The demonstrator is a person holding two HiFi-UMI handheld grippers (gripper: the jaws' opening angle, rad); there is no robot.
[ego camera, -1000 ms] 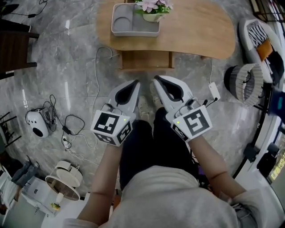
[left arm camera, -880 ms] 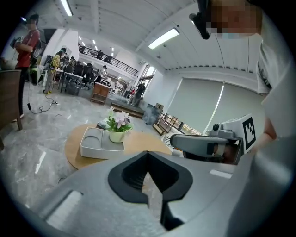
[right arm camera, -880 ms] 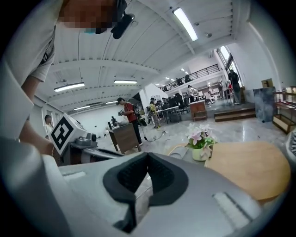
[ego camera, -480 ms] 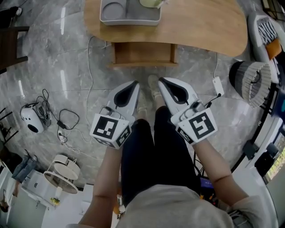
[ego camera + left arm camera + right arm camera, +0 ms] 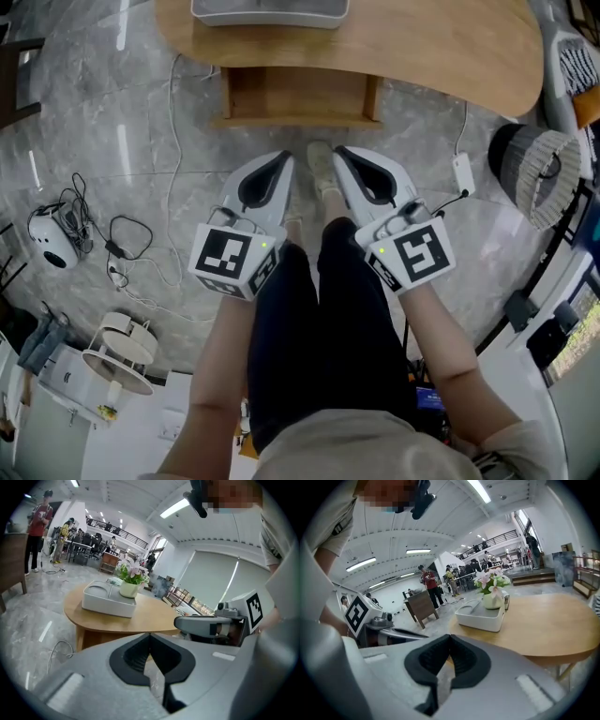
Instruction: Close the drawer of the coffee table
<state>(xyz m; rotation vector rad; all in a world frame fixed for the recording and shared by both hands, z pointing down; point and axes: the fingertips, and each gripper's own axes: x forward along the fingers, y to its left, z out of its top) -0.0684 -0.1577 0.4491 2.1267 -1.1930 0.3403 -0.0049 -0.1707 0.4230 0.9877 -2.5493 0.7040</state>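
Hall (image 5: 89, 541) beyond coffee table (image 5: 154, 615) shows only in gripper views.

You hold the left tongs (image 5: 280, 160) and the right tongs (image 5: 341, 155) side by side above your legs, tips forward, both closed on nothing.
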